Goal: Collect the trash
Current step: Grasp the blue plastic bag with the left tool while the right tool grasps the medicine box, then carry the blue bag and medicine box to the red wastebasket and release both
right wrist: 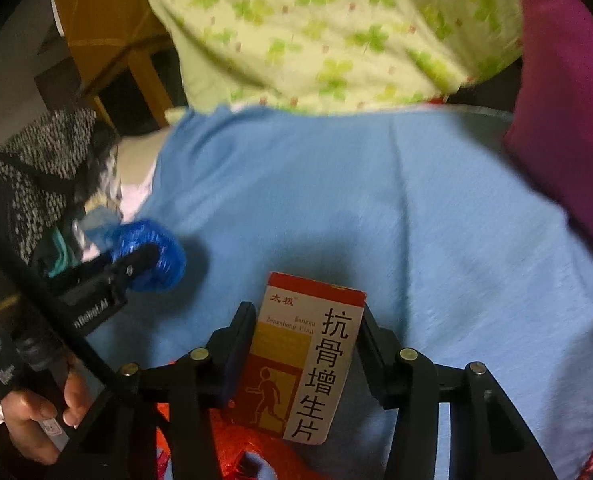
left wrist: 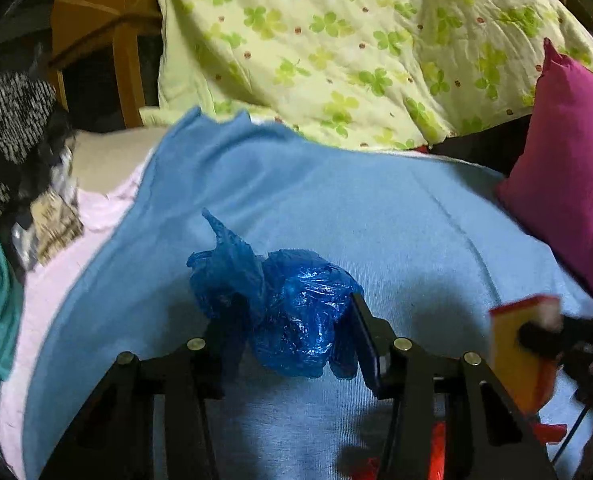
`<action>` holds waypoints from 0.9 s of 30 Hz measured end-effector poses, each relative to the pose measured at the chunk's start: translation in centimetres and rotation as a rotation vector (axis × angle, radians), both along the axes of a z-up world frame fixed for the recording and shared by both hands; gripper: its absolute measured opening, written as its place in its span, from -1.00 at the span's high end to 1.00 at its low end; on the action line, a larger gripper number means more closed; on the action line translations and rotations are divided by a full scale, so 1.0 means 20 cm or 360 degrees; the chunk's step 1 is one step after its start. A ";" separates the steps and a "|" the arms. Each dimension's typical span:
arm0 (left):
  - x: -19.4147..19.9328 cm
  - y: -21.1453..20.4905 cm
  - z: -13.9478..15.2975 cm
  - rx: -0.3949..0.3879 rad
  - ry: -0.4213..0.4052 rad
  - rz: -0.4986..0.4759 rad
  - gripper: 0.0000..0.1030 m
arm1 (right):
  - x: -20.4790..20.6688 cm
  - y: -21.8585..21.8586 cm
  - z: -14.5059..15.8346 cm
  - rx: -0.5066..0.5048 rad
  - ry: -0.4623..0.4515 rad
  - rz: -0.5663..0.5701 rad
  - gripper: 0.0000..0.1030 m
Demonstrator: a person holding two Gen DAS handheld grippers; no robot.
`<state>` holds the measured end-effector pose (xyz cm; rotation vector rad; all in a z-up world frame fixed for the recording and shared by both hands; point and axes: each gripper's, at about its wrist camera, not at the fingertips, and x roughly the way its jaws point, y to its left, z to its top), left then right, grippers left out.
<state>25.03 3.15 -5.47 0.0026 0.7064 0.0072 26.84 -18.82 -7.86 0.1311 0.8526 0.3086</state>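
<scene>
Blue bag (left wrist: 292, 312) is sitting crumpled between the left claw (left wrist: 292, 344) jaws, which are pinching it just over the blue sheet (left wrist: 376, 216). Right claw (right wrist: 306, 344) is squeezing a red-and-yellow box (right wrist: 304, 360) upright, also over the sheet. Clover quilt (left wrist: 336, 40) and pink pillow (left wrist: 568, 184) are lying behind.

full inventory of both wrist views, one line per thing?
Crumpled blue plastic bag: 1, blue, between left claw pads.
Red-and-yellow cardboard medicine box: 1, between right claw pads.
Light blue cloth sheet: 1, spread under both claws.
Clover-print quilt: 1, pale green, behind sheet.
Magenta pillow: 1, right edge.
Speckled black-white garment: 1, left pile.
Wooden furniture: 1, orange-brown, upper left.
Left claw: shut on bag.
Right claw: shut on box.
Hand: 1, holding left claw handle.
</scene>
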 end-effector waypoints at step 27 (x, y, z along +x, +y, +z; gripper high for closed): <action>-0.75 -0.56 0.44 0.0221 -0.0254 -0.0194 0.02 | -0.93 -0.65 0.59 0.0156 -0.0654 -0.0275 -0.01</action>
